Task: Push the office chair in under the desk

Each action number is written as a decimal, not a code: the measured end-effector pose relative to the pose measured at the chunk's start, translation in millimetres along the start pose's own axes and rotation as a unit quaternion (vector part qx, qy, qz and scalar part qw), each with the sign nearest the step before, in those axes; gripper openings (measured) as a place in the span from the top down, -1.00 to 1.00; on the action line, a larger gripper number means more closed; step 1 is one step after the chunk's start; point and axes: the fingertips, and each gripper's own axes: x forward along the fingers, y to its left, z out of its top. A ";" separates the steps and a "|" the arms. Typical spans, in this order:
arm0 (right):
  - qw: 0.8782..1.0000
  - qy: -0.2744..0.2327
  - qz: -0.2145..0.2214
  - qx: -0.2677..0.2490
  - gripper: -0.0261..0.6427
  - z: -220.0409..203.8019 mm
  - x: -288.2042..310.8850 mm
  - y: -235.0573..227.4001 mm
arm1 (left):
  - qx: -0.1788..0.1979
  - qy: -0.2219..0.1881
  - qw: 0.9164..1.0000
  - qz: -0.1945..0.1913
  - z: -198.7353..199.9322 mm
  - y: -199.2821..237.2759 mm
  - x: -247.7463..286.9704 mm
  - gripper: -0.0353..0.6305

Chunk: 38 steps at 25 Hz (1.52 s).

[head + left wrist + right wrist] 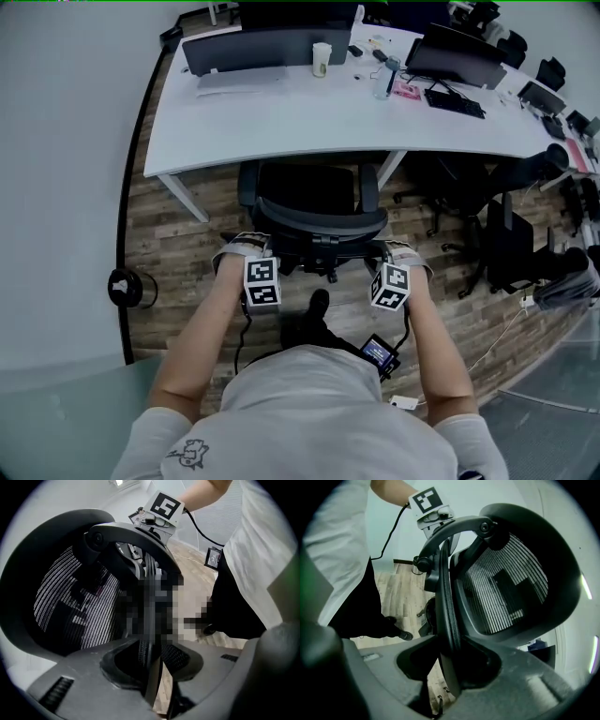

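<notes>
The black mesh office chair stands in front of me, its seat partly under the white desk. My left gripper sits on the left end of the backrest's top rim and my right gripper on the right end. In the left gripper view the jaws of the left gripper are closed on the dark rim, with the mesh back beyond. The right gripper view shows the right gripper holding the rim the same way, the mesh to its right.
On the desk are monitors, a keyboard, a cup and a bottle. More black chairs stand at the right. A small round object lies on the wood floor by the wall at the left.
</notes>
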 end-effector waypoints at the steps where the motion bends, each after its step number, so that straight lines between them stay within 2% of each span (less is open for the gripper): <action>1: 1.000 -0.002 0.000 -0.003 0.50 1.1 4.0 -5.4 | -0.003 0.002 1.000 0.000 -2.5 4.5 2.3 0.53; 19: 0.998 -0.043 -0.005 -0.054 0.49 17.9 91.4 -138.3 | -0.062 0.045 0.997 0.007 -45.0 120.9 59.3 0.53; 29: 0.996 -0.053 0.010 -0.067 0.50 29.9 123.6 -191.5 | -0.079 0.049 0.995 0.021 -60.8 173.6 75.6 0.53; 35: 0.996 -0.056 0.007 -0.066 0.49 36.1 137.5 -214.8 | -0.076 0.051 0.995 0.028 -72.0 197.3 83.2 0.53; 38: 0.996 -0.056 0.006 -0.067 0.49 38.4 144.1 -221.7 | -0.080 0.051 0.995 0.019 -76.3 200.1 88.9 0.53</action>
